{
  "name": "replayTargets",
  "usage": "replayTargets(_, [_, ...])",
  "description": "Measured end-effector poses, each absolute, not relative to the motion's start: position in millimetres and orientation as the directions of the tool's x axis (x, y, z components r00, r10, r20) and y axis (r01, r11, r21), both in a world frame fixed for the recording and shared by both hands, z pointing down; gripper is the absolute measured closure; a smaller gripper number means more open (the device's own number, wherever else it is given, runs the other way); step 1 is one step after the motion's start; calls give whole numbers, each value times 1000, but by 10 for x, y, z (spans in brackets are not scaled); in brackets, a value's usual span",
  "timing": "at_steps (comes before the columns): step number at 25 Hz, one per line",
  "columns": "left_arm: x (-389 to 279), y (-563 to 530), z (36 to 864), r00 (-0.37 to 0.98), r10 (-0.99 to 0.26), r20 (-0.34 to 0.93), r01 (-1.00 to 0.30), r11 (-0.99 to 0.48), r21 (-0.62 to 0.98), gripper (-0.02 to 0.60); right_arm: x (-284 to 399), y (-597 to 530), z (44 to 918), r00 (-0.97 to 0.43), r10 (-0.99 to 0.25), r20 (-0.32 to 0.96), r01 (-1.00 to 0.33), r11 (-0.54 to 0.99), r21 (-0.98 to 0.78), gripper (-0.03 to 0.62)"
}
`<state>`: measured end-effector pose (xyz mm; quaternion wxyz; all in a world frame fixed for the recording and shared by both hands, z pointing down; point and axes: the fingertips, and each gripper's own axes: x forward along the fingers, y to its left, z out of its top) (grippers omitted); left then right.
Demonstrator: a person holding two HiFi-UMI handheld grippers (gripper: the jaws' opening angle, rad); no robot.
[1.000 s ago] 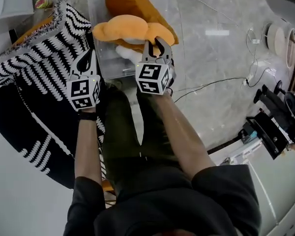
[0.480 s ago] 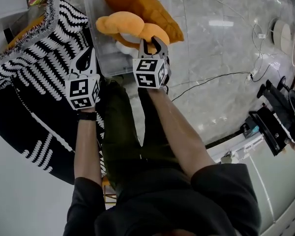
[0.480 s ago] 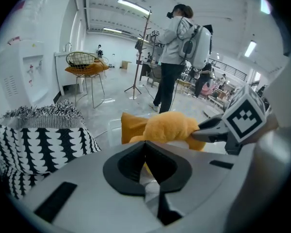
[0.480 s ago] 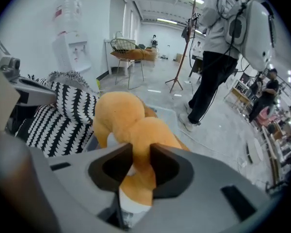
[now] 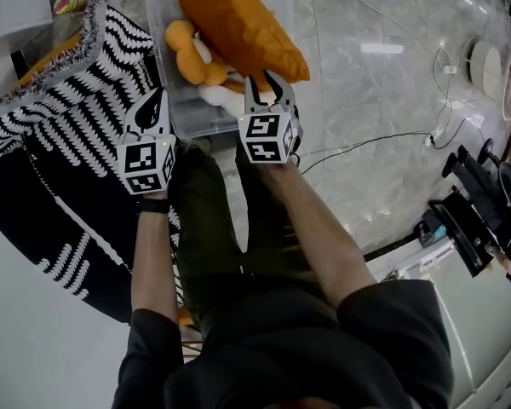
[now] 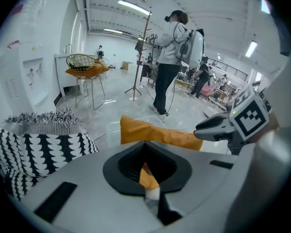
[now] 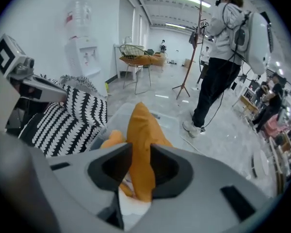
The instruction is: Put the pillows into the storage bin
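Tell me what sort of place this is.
Probably a big open lab or workshop hall: polished grey stone floor, long ceiling strip lights, a white water dispenser, and a standing person wearing a white backpack rig.

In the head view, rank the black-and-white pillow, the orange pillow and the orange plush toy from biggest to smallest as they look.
1. black-and-white pillow, clearly the largest.
2. orange pillow, cut off by the picture's top edge.
3. orange plush toy, the smallest, though the orange pillow partly covers it.
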<state>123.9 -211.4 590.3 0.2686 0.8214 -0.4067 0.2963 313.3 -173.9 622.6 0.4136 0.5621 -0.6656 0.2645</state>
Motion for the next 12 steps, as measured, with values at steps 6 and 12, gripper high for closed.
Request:
replayTargets(6, [1395, -2215, 5244, 507, -561, 655, -822, -543, 171, 577, 3245, -1923, 5440, -108, -640, 761, -948, 296, 114, 485])
replayTargets(12, [1589, -2155, 4204, 519, -615, 594, -814, -567, 124, 577, 3352, -1957, 4269, -196, -743, 640, -944, 319, 81, 487])
